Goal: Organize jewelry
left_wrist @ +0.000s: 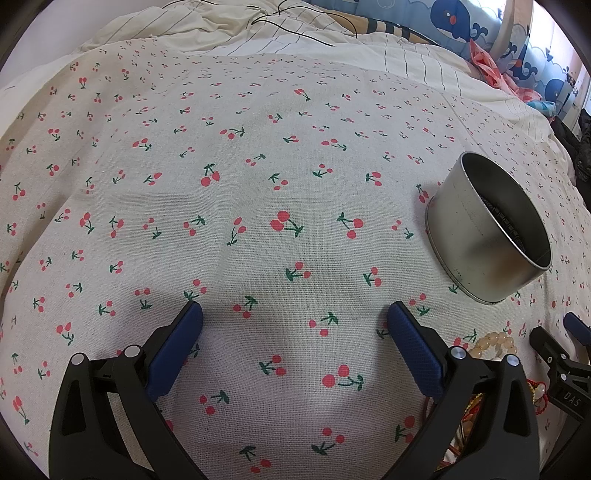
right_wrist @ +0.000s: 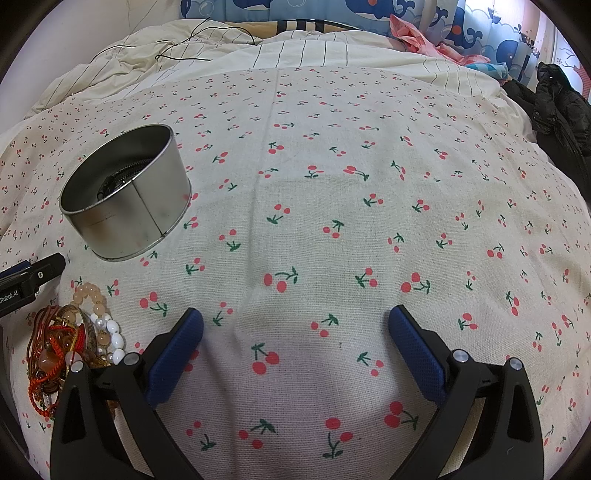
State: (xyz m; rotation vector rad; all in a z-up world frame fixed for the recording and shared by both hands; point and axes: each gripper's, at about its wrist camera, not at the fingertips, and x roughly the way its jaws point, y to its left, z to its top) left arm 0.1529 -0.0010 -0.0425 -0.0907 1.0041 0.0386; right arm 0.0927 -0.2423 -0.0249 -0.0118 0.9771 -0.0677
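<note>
A round silver tin [left_wrist: 480, 236] stands open on the cherry-print cloth, with a dark item inside; it also shows in the right wrist view [right_wrist: 129, 199]. A pile of jewelry [right_wrist: 70, 339] lies in front of the tin: peach bead bracelet, white bead bracelet, red and brown cords. Part of the pile [left_wrist: 491, 343] shows behind my left gripper's right finger. My left gripper [left_wrist: 295, 314] is open and empty over bare cloth, left of the tin. My right gripper [right_wrist: 295, 317] is open and empty, right of the pile. Each gripper shows at the edge of the other's view.
The cherry-print cloth [right_wrist: 332, 221] covers a bed. Striped bedding [right_wrist: 332, 51] with a thin black cable [right_wrist: 184, 48] lies behind it. Whale-print cushions [left_wrist: 461, 22] and pink fabric [right_wrist: 413, 33] are at the back. A black jacket [right_wrist: 557, 110] lies at the right edge.
</note>
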